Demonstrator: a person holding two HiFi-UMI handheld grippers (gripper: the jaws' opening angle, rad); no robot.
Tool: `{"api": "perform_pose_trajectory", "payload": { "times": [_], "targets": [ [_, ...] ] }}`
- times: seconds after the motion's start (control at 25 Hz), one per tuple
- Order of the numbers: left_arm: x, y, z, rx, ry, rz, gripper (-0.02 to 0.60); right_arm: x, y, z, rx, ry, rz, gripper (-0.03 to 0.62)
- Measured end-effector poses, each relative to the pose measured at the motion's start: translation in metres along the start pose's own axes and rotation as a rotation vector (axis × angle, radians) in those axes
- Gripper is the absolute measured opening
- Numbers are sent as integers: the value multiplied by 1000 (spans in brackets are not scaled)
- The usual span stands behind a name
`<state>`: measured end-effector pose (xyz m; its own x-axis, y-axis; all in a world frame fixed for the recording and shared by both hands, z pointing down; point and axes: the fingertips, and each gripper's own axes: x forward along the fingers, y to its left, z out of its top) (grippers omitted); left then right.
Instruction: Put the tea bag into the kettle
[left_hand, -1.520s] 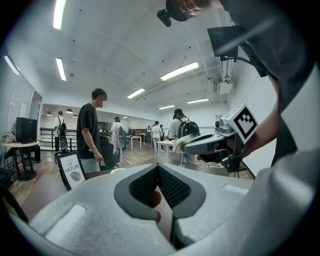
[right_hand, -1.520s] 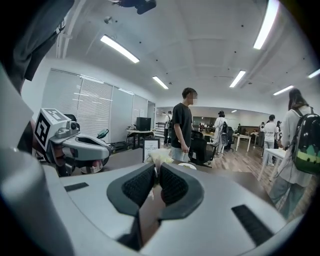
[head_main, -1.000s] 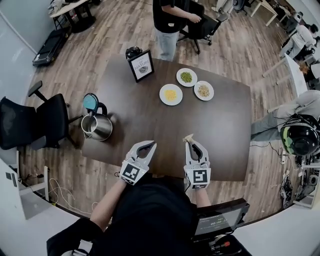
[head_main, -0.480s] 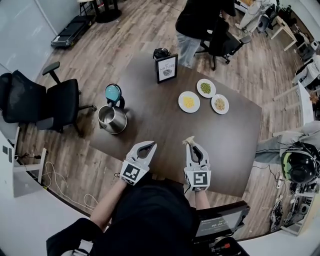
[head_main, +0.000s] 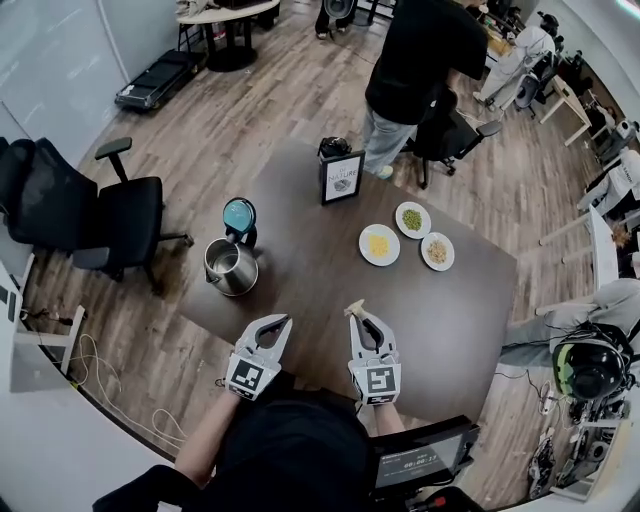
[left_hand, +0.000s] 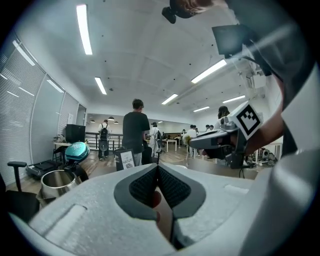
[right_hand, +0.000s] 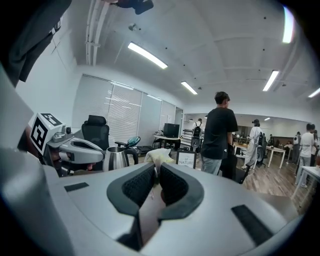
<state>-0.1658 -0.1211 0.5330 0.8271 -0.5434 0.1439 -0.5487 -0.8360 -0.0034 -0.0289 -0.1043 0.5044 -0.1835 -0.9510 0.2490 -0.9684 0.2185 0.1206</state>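
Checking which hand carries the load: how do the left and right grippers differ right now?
The right gripper is shut on the tea bag; the left gripper is shut on nothing. The left gripper is nearer the kettle; the right gripper is farther from it. In the head view the left gripper leans inward more than the right gripper. Both are at the table's near edge.

1. A wood-plank floor (head_main: 300, 80) runs through the whole room.
2. Long strip lights (left_hand: 84, 29) shine on the white ceiling.
3. A dark brown table (head_main: 450, 300) stands in the middle.
4. A black office chair (head_main: 110, 215) stands near the table's left end, with a pale wall (head_main: 50, 70) further left.
5. Windows with closed blinds (right_hand: 107, 107) line one side.
6. A round table (head_main: 225, 12) stands at the far left.
7. A white desk (right_hand: 274, 148) stands far off at the right.
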Motion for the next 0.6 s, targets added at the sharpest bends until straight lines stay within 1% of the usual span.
{"api": "perform_pose_trajectory", "payload": {
  "times": [0.2, 0.32, 0.6],
  "targets": [
    [-25, 18, -4, -21, -7, 85, 3, 13, 26, 6, -25, -6, 76, 38],
    [-37, 26, -5, -19, -12, 124, 3, 22, 41, 12, -39, -16, 119, 38],
    [-54, 35, -11, -44, -20, 171, 3, 37, 66, 22, -53, -31, 181, 38]
  ]
}}
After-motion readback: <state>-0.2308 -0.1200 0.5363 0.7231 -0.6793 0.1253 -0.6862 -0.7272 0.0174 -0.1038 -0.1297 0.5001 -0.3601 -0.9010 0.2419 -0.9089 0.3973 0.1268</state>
